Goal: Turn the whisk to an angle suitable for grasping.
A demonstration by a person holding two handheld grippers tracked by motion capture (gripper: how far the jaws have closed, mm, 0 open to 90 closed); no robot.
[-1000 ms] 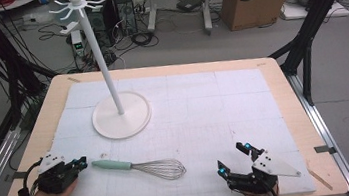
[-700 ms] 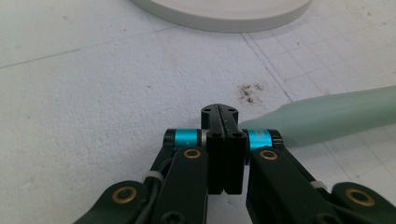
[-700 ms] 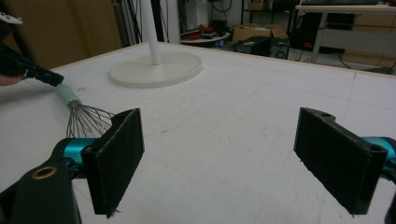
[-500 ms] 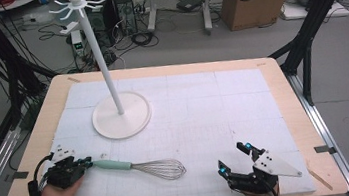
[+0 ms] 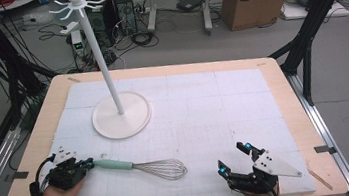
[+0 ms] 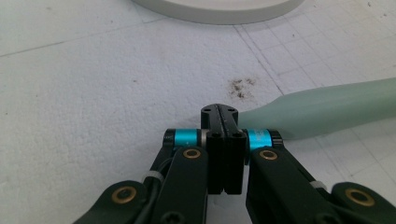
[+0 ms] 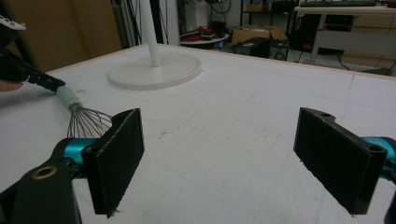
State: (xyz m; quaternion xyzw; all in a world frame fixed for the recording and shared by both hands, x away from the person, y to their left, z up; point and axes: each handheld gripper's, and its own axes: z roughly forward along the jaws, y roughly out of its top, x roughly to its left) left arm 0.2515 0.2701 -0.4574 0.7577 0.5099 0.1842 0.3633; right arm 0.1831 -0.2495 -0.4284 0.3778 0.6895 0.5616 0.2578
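Observation:
A metal whisk with a pale green handle lies flat near the front left of the white mat. My left gripper rests on the mat at the handle's free end. In the left gripper view the left gripper is shut, its jaws pressed together with nothing between them, and the green handle lies just beside their right side. My right gripper sits at the front right, open and empty, well apart from the whisk's wires. The right gripper points across the mat.
A white stand with a round base and a tall pole topped by hooks rises at the mat's back left. The wooden table edge frames the mat. Boxes and cables lie on the floor beyond.
My left hand has edged slightly right, bringing its shut jaws up to the end of the whisk handle. The right gripper and the whisk have stayed put.

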